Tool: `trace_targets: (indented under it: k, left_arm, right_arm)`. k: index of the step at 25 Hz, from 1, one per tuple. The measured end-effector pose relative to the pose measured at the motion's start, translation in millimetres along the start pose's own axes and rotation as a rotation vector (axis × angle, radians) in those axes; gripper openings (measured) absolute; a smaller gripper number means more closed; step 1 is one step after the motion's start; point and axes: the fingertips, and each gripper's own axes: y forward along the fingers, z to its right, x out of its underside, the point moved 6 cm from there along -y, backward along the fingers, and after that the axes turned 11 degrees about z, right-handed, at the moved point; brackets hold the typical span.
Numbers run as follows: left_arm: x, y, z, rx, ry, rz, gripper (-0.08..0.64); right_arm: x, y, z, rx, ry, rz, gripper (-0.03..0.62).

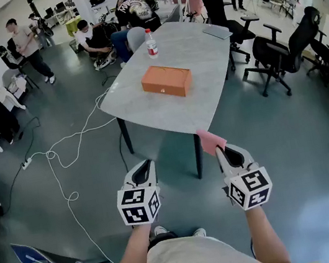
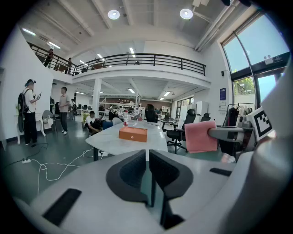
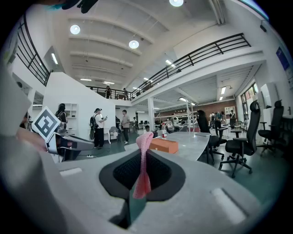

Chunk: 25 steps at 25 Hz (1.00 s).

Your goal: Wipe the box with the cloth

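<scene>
Since the box point(image 1: 167, 80) lies well ahead of both tools with nothing in contact with it, we judge that wiping has not begun. Only the taking up of the cloth point(image 1: 210, 141) appears done.

Findings:
- The right gripper point(image 1: 220, 149) has its jaws pressed onto the pink cloth. In the right gripper view the fabric stands up as a thin fold between them; in the head view it sticks out beyond the tips, just short of the near table point(image 1: 209, 98) edge.
- The left gripper point(image 1: 147, 163) has its jaws drawn together with nothing between them. It hangs beside the right one, off the table.
- The box rests flat near the middle of the grey table. A bottle point(image 1: 151, 43) stands apart from it, toward the far end.

Condition of the box: orange-brown, low and rectangular, lid down, with what may be a small clasp on the side facing us. We can see no dirt or marks on it from here, and the far sides are hidden.

Outstanding, in our judgement: carry the cloth to the box, press it to the surfaces, and stroke across them. The free tool may be needed to steady the box.
</scene>
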Motion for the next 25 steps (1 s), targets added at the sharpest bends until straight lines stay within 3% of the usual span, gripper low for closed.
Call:
trace_targets:
  k: [12, 25]
  left_arm:
    - [4, 6, -6, -0.003, -0.011, -0.015, 0.026]
    - [-6, 79, -49, 0.032, -0.029, -0.023, 0.026]
  right_arm:
    - [8, 8, 2, 0.002, 0.029, -0.013, 0.015]
    - [13, 79, 30, 0.054, 0.04, -0.036, 0.015]
